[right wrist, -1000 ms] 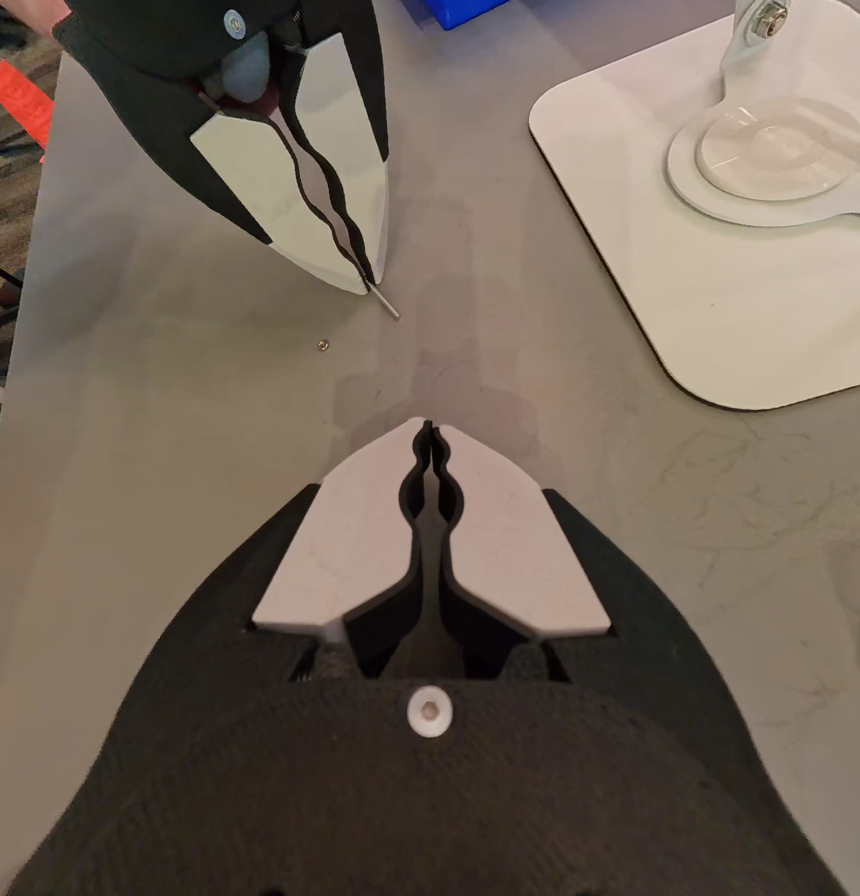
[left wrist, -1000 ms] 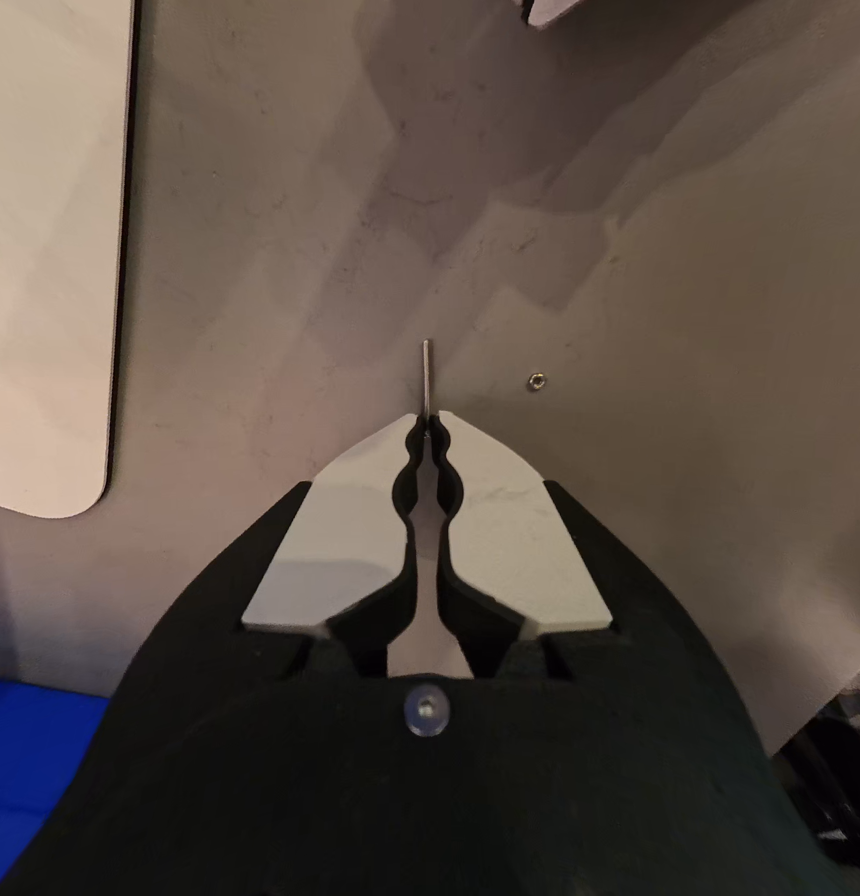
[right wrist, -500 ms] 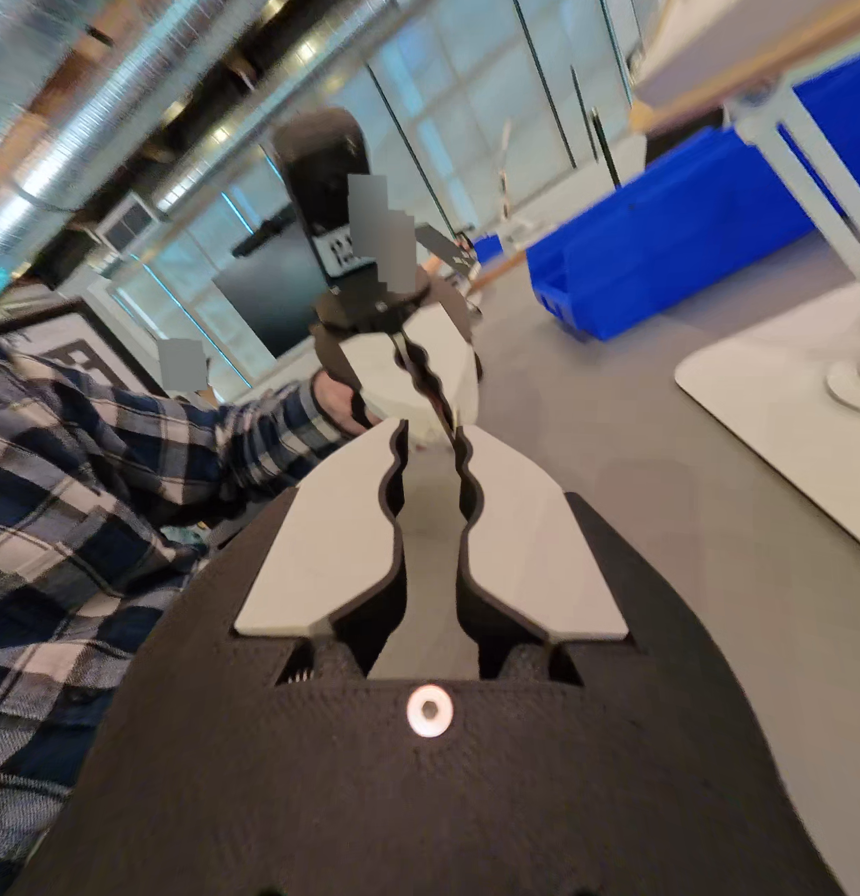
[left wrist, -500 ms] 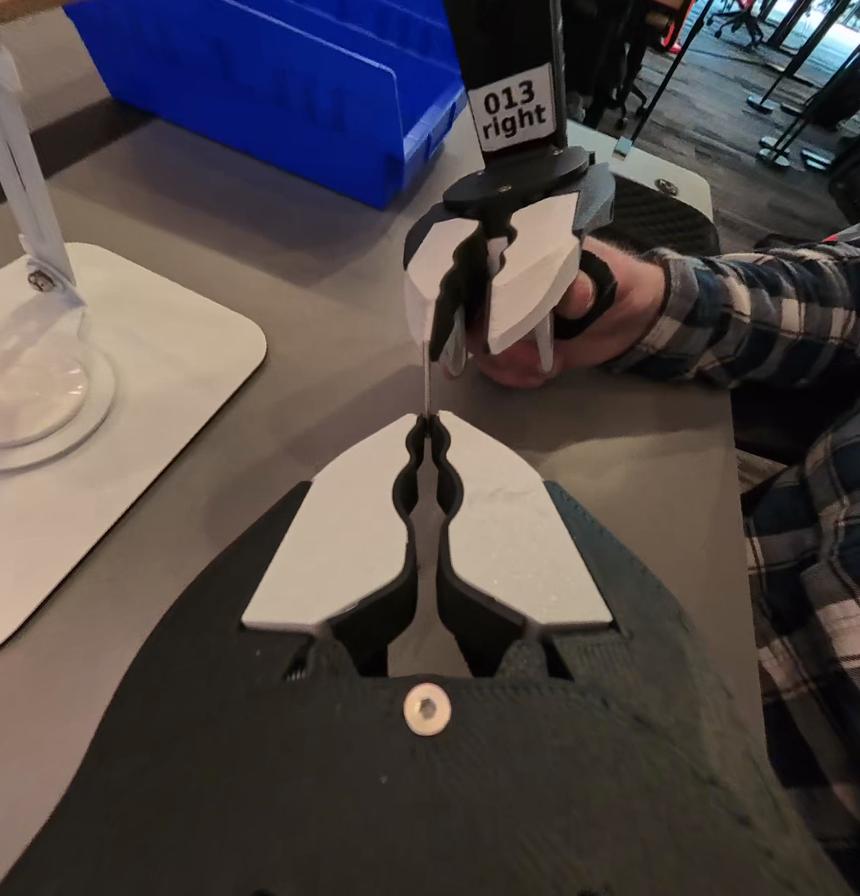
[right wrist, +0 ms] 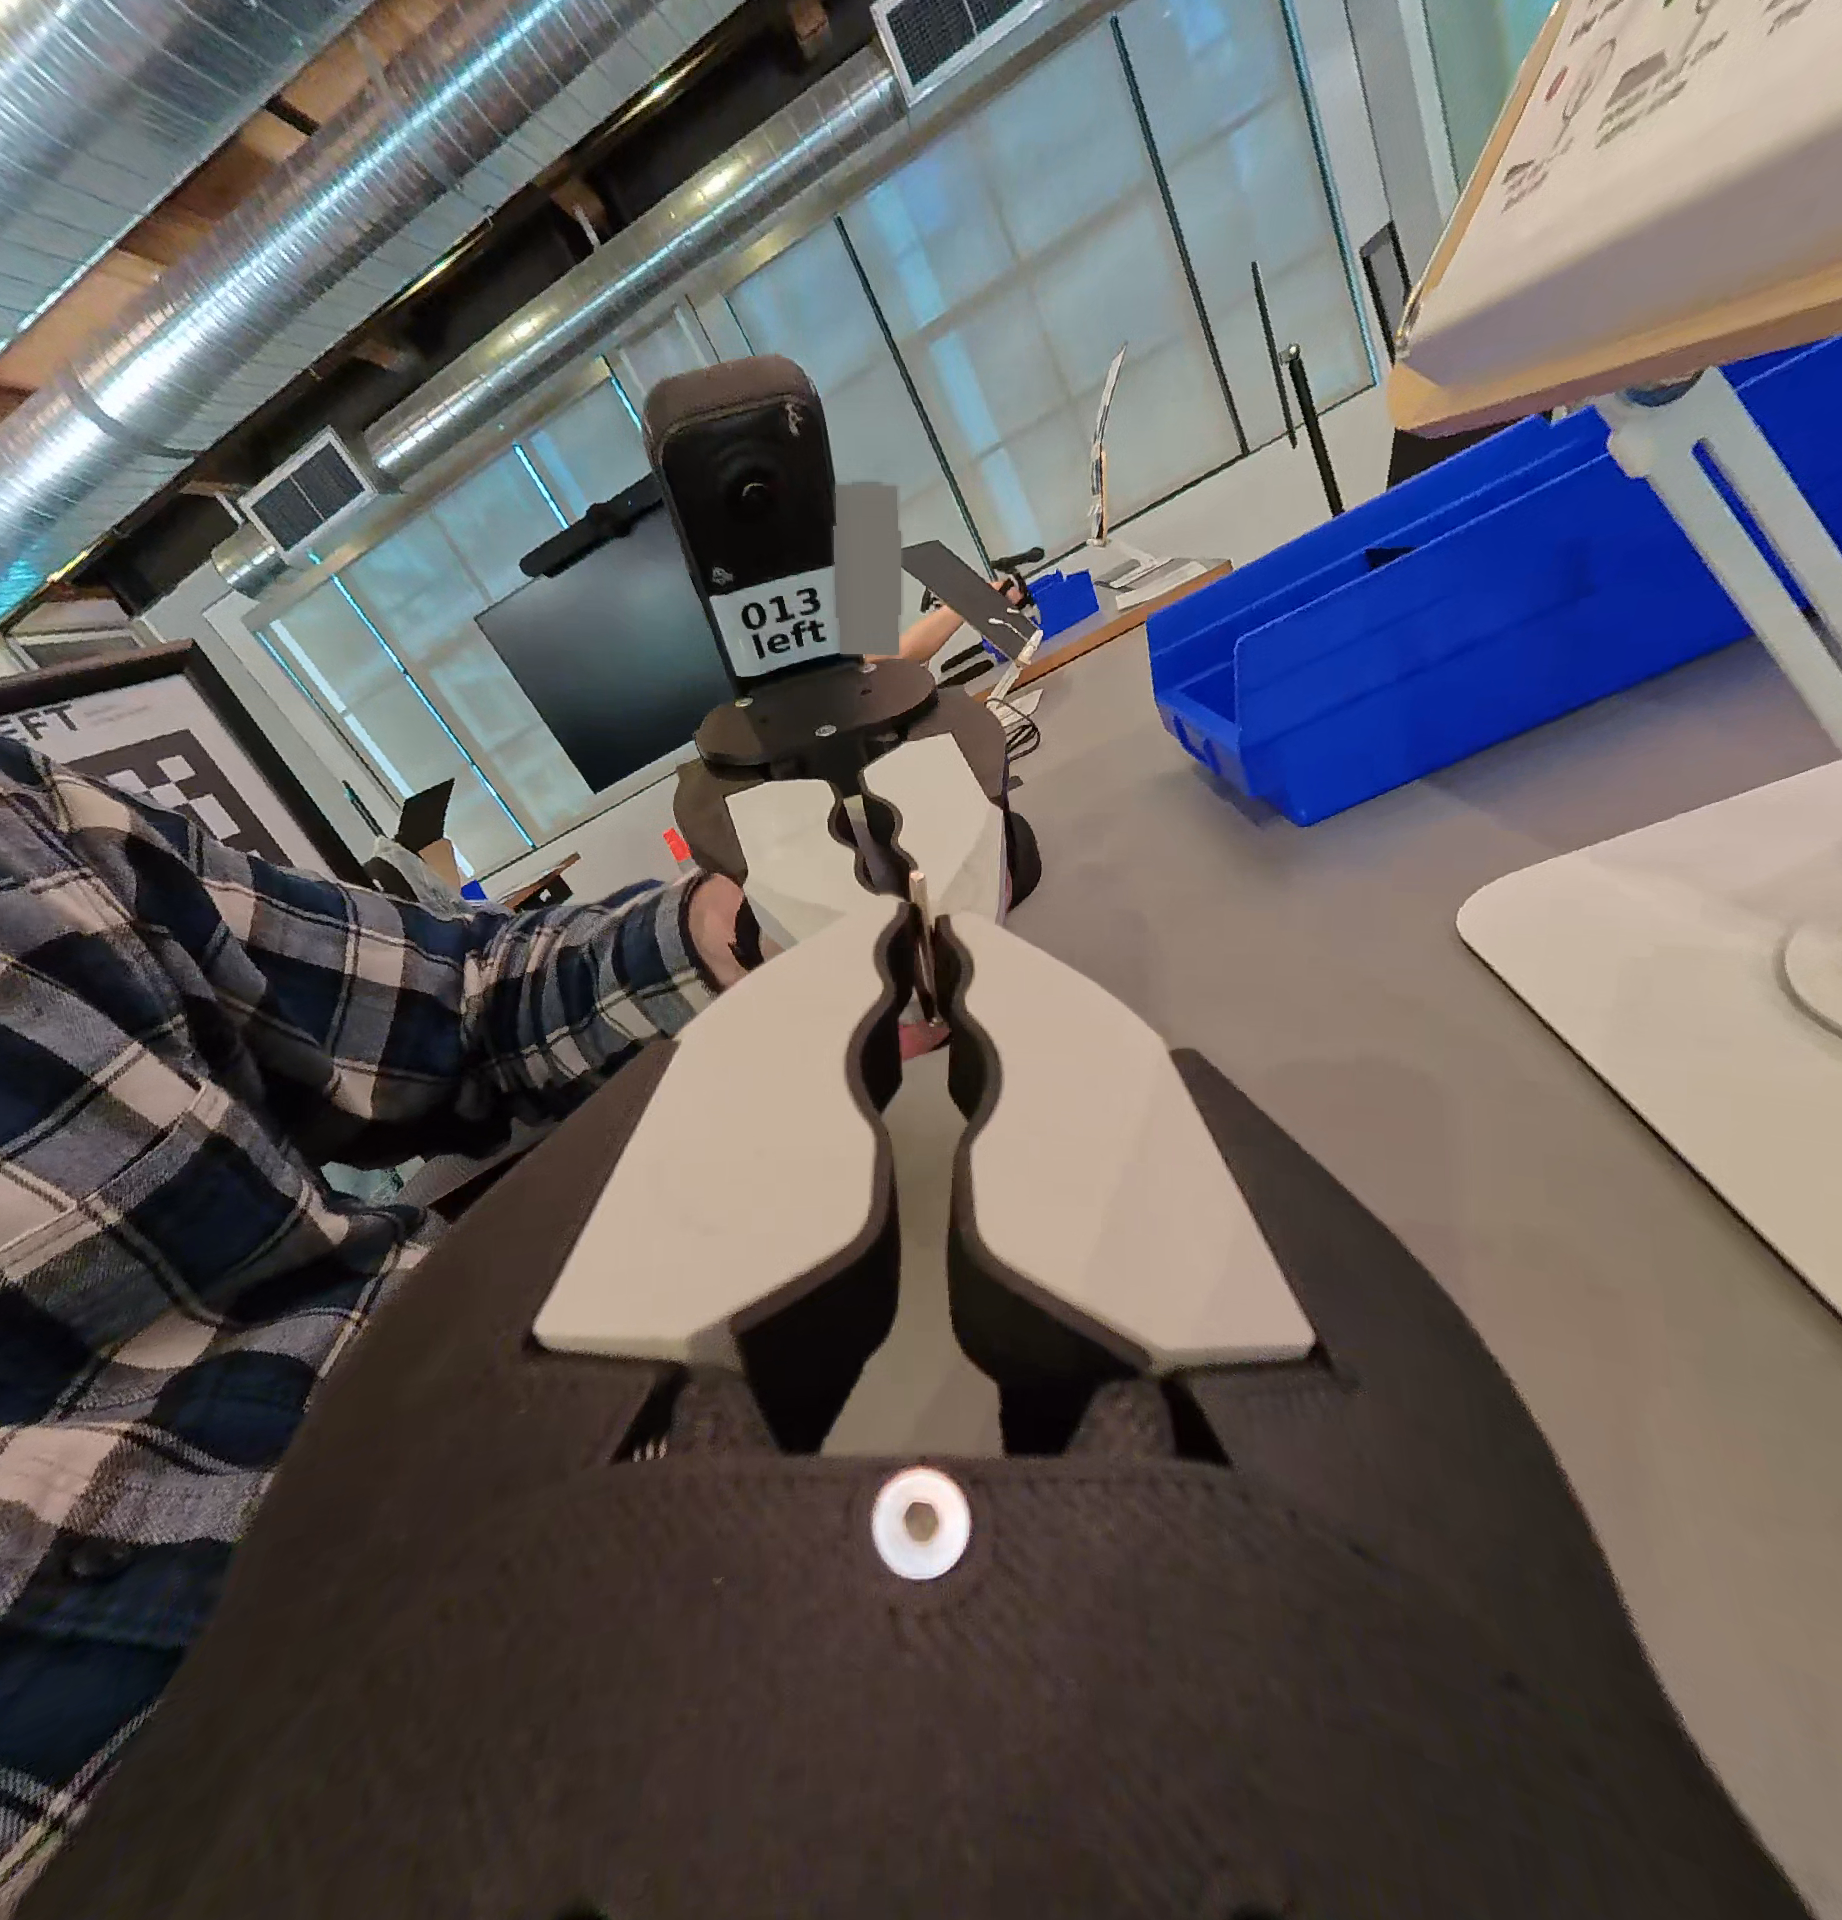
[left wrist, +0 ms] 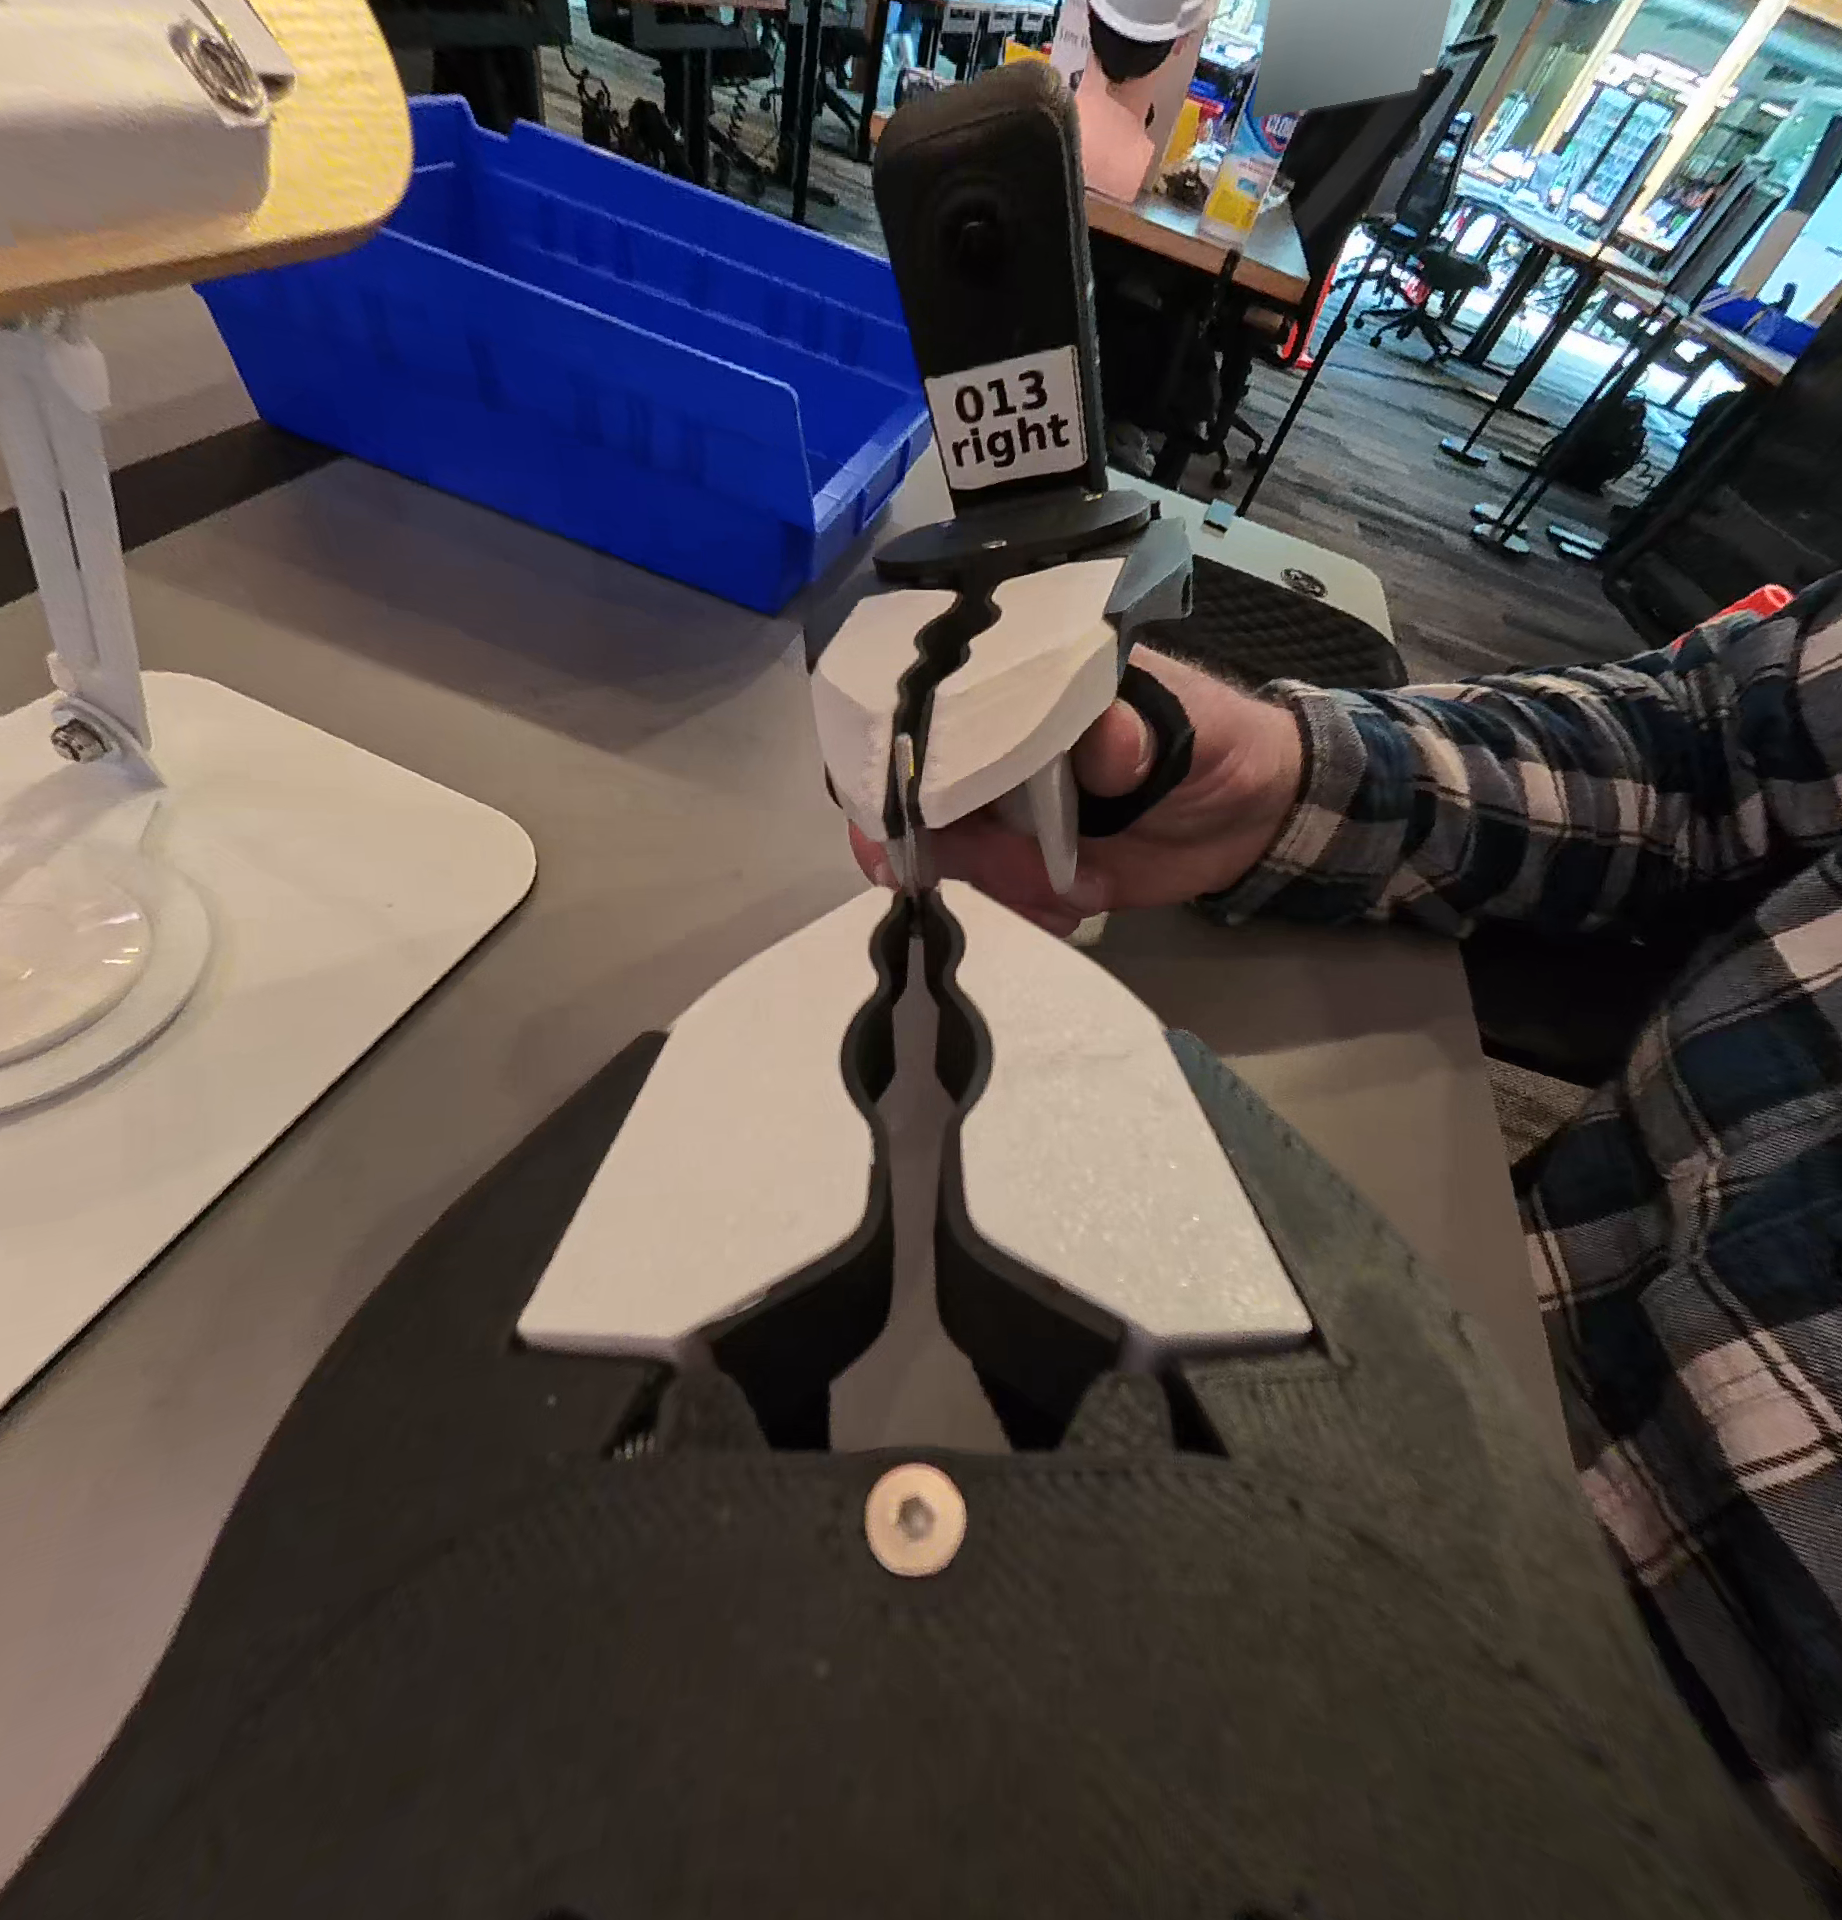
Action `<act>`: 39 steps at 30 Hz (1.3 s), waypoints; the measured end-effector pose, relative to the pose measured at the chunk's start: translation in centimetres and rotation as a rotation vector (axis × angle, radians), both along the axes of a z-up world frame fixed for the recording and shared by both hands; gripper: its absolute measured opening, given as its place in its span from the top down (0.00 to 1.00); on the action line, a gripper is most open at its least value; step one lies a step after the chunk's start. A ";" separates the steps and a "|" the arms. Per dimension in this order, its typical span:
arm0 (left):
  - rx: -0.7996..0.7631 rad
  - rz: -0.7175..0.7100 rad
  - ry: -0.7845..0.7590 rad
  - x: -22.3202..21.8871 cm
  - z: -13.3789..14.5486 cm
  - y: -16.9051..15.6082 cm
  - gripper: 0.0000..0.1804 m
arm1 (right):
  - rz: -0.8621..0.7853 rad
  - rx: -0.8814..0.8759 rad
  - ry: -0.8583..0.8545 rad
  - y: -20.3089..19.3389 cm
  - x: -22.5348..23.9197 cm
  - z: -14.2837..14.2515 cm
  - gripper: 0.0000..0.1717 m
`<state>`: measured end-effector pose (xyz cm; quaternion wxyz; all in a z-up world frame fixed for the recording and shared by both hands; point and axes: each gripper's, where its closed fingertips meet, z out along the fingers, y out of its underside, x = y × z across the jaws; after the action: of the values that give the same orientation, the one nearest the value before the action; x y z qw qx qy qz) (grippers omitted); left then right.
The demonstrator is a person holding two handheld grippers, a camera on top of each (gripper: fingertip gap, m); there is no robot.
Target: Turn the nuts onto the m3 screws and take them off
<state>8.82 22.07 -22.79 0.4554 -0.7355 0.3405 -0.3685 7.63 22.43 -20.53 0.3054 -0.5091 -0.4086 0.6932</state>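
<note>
A thin metal pin [left wrist: 906,821] spans the two grippers, which face each other tip to tip above the grey table [left wrist: 605,675]. My left gripper [left wrist: 912,914] is shut on one end of the pin. My right gripper [right wrist: 922,925] is shut on the other end; the pin [right wrist: 925,956] lies between its pads and runs back into the wavy slot. The right gripper also shows in the left wrist view [left wrist: 896,831], held by a hand. The left gripper shows in the right wrist view [right wrist: 909,883], close in front of my right fingertips.
A blue bin [left wrist: 584,343] stands at the back of the table. A white stand with a flat base plate [left wrist: 273,883] is to the left; it also shows at the right of the right wrist view [right wrist: 1675,987]. Plaid sleeves [left wrist: 1571,779] reach in. My left and right fingertips are right by each other. Left tips and right tips are each some 20 centimeters from the flat base plate [left wrist: 273,883].
Both grippers lifted from pointing at the table and turned to face each other. The right gripper opened, then shut on the free end of the pin that the left gripper kept holding.
</note>
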 end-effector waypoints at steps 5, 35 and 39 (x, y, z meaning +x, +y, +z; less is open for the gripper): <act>0.134 0.031 -0.006 -0.2 1.6 0.2 0.93 | -0.024 0.059 0.022 0.4 -0.2 1.3 0.99; 0.194 0.034 -0.202 -3.5 3.2 1.6 0.99 | 0.038 0.357 -0.118 0.5 -0.3 2.2 0.86; 0.223 0.047 -0.235 -5.4 3.4 2.4 0.99 | 0.119 0.478 -0.299 -0.8 0.0 -1.8 0.88</act>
<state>3.43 24.47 -19.34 0.5793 -0.6399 0.3066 -0.4011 7.61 21.66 -22.35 0.3118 -0.4942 -0.6300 0.5115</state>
